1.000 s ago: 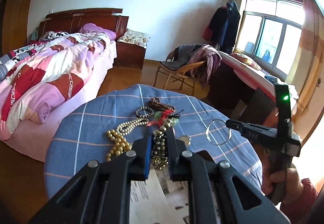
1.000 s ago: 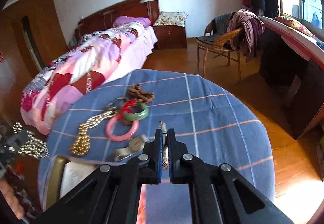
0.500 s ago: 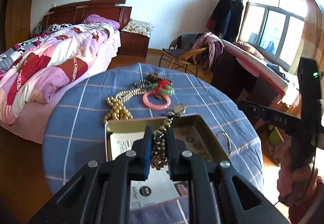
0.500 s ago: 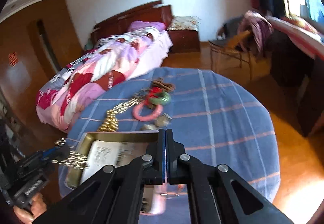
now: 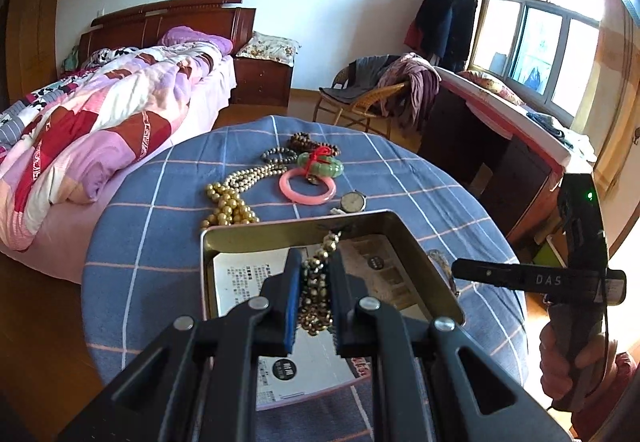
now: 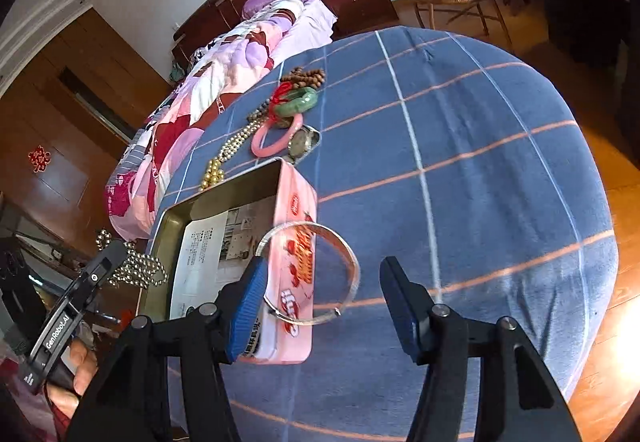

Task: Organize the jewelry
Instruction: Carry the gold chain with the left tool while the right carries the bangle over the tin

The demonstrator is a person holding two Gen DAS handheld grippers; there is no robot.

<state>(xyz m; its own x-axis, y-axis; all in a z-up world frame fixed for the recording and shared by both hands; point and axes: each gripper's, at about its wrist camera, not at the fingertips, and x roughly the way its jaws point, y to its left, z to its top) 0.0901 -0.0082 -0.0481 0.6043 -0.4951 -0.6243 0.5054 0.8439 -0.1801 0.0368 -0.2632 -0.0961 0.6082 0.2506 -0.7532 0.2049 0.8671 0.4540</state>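
My left gripper [image 5: 314, 294] is shut on a gold bead necklace [image 5: 316, 282] and holds it over the open pink tin box [image 5: 394, 228], which has printed paper inside. In the right wrist view the left gripper [image 6: 120, 258] holds the beads [image 6: 140, 270] beside the tin [image 6: 294, 202]. My right gripper [image 6: 320, 302] is open. A thin silver bangle [image 6: 352, 262] sits between its fingers, leaning against the tin's outer wall on the blue cloth [image 6: 460, 162]. The right gripper [image 5: 480, 272] also shows at the right of the left wrist view.
On the round table lie a pink bangle [image 5: 307, 188], a green jade bangle with red cord [image 5: 320, 165], a watch [image 5: 353, 201], a gold bead strand [image 5: 230, 202] and brown beads [image 5: 300, 140]. A bed [image 5: 100, 114] stands left, a wicker chair [image 5: 360, 102] behind.
My right gripper has opened and the silver bangle now rests against the tin. My left gripper has moved back with the bead necklace over the tin.
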